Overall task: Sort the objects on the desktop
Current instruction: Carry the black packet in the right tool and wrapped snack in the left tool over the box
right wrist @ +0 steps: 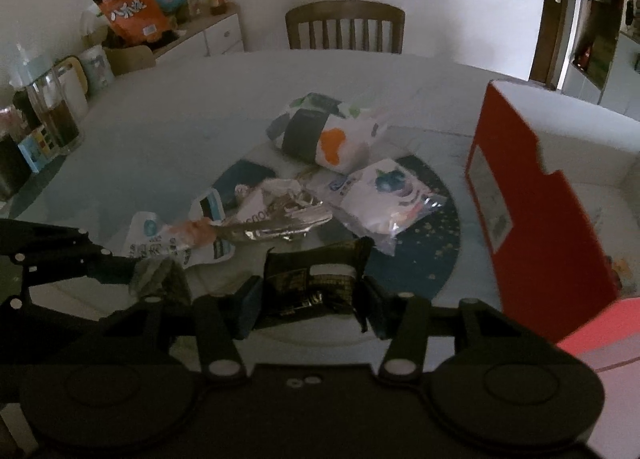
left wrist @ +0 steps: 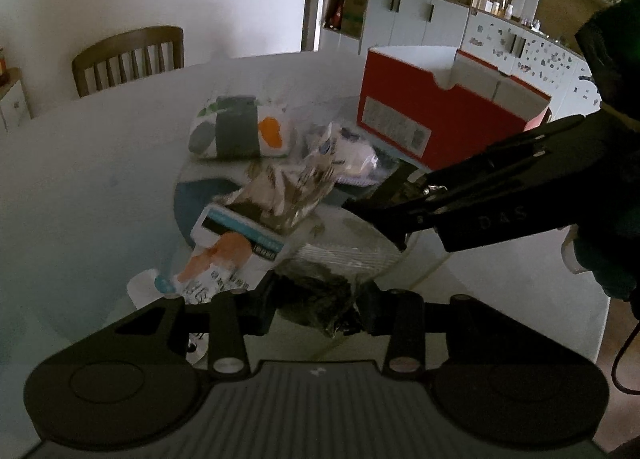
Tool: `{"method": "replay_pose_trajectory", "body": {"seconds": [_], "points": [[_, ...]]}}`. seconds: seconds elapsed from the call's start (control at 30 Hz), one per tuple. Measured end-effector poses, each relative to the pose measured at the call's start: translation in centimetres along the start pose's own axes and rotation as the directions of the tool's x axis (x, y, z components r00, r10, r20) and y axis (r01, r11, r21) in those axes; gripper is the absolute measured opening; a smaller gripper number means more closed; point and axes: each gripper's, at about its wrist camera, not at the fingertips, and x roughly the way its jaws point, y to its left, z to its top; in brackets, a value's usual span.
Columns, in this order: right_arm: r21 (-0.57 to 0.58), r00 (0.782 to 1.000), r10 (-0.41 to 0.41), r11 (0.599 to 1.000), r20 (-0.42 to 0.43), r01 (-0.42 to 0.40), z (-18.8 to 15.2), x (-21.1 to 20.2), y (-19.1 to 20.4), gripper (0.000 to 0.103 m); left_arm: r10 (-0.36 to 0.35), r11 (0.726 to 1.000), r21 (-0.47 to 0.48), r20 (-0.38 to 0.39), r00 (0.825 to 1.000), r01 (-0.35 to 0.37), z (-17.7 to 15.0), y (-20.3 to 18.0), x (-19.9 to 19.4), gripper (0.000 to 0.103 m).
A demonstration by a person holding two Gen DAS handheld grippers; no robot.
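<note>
- Pale and round, the surface (right wrist: 160, 131) carries a loose heap of snack packets, with a wooden chair (right wrist: 344, 25) behind it and a white wall beyond.
- Your right tool (right wrist: 310, 299) grips a dark packet with gold print (right wrist: 312, 279) — both pads press on its sides, and it sits just above the surface near the edge closest to you.
- Your left tool (left wrist: 316, 311) grips a dark crumpled wrapper (left wrist: 320, 299); from the right wrist view it comes in from the left with the same grey-dark wrapper pinched at its tip.
- Behind the two held items lies a white packet with an orange picture (left wrist: 224, 259), touching a crumpled silver foil wrapper (right wrist: 276, 219).
- Farther back lies a white bag with a dark band and an orange spot (right wrist: 320, 135), and just beside it a white packet with a blueberry picture (right wrist: 384, 195).
- Several of these rest on a dark blue round mat (right wrist: 436, 243).
- A red cardboard box (right wrist: 520, 211) stands open on the right of the heap, close to your right tool — what it holds you cannot make out.
- On the far left of the surface stand glass jars (right wrist: 52, 115); an orange bag (right wrist: 132, 13) sits on a sideboard by the wall.
</note>
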Motion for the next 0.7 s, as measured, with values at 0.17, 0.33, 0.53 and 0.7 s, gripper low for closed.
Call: {"method": "replay_pose_trajectory", "body": {"seconds": [0.17,0.33,0.53,0.7], "points": [[0.003,1.000,0.008,1.000,0.022,-0.008,0.2,-1.9,-0.4,0.053,-0.006,1.000,0.005,0.020,1.000,0.006,1.1,-0.8,-1.2,0.040],[0.004,0.999,0.011,1.000,0.037,-0.011,0.2,-3.3,-0.9,0.053,-0.004,1.000,0.004,0.030,1.000,0.004,1.9,-1.7,-2.1,0.040],[0.009,0.998,0.019,1.000,0.053,-0.020,0.3,-5.0,-1.6,0.053,-0.006,1.000,0.006,0.032,0.999,0.006,2.5,-2.9,-3.1,0.040],[0.005,0.997,0.023,1.000,0.068,-0.024,0.4,-6.5,-2.2,0.053,-0.001,1.000,0.009,0.031,1.000,0.001,3.5,-4.0,-3.7,0.040]]}}
